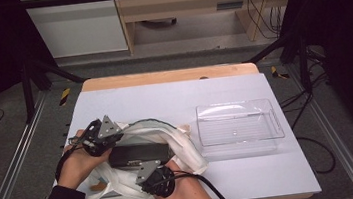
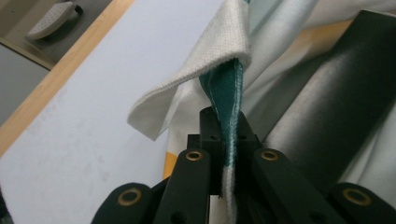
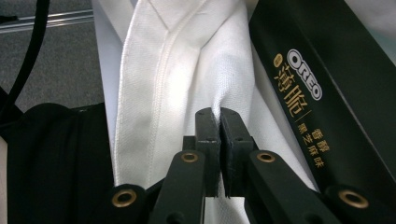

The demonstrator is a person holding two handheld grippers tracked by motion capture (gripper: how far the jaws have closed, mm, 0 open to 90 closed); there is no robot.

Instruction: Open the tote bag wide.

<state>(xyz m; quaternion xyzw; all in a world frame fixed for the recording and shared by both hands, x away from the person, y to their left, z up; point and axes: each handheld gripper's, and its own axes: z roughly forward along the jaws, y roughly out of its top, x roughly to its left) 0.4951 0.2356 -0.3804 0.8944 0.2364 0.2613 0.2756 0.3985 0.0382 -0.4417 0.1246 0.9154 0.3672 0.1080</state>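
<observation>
A white cloth bag [image 1: 179, 144] lies at the front left of the table, with a black Oreo box [image 1: 138, 154] lying in its mouth. My left gripper [image 1: 102, 138] is shut on the bag's rim at the box's left, where a teal inner edge [image 2: 229, 98] runs between the jaws. My right gripper [image 1: 148, 172] is shut on a fold of the white cloth [image 3: 187, 70] at the box's near side. In the right gripper view the box [image 3: 317, 79] lies just right of the jaws, its gold and white lettering facing up.
A clear plastic tray [image 1: 239, 127] stands to the right of the bag. The white table top [image 1: 164, 96] ends in a wooden strip at the far edge. Metal rails and cables run along the floor on both sides.
</observation>
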